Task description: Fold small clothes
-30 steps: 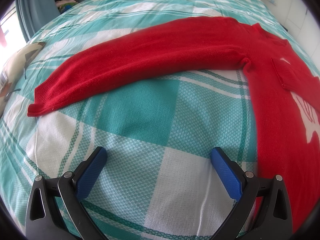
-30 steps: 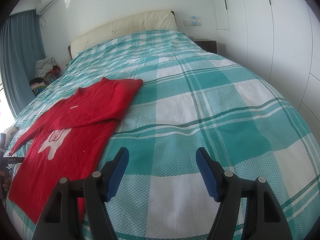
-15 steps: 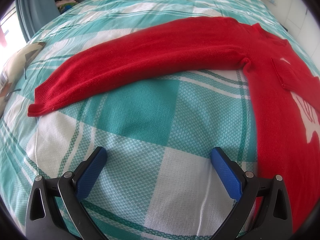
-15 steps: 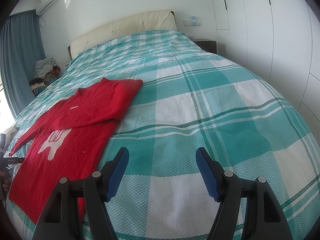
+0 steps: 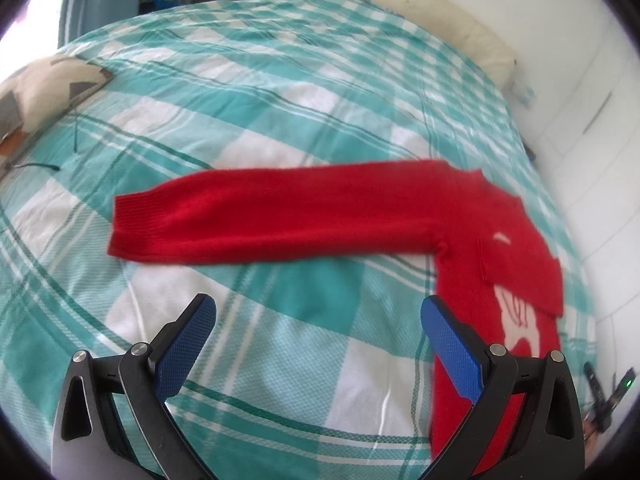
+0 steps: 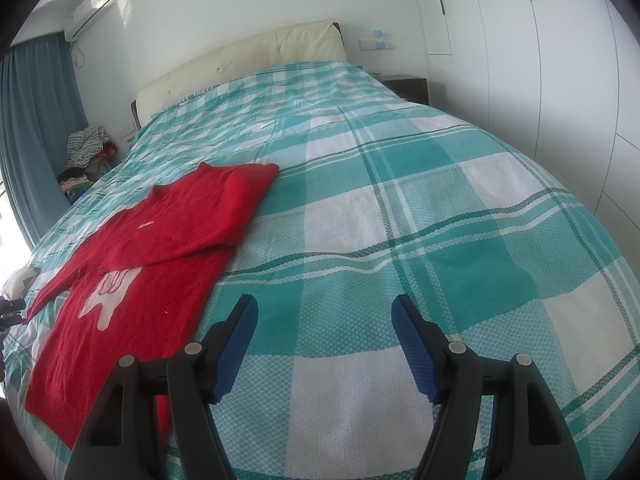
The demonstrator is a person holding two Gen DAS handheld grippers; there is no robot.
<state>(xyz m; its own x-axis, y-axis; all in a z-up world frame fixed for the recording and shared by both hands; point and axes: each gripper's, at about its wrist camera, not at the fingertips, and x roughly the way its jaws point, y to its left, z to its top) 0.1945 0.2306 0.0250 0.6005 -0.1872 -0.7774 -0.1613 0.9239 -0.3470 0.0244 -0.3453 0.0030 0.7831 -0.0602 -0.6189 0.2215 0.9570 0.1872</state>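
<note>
One sleeve of the red sweater (image 5: pixel 496 248) is already folded across its chest; the other sleeve (image 5: pixel 272 216) lies stretched straight out on the checked bedspread (image 5: pixel 280 120), so the fold is about half done, by my reading. In the left wrist view the sleeve runs from its cuff at 9 o'clock to the shoulder at 3 o'clock, above the left gripper (image 5: pixel 318 344), whose jaws stand apart with nothing between them. The right gripper (image 6: pixel 324 344) hangs over bare bedspread, jaws also apart and empty, with the sweater at its 9 to 10 o'clock. Next, I judge, the left gripper should pinch the cuff and carry it over the body. Compared with a second ago, the left view has lifted and swung, showing the headboard (image 5: pixel 400 4); the right view is unchanged.
</note>
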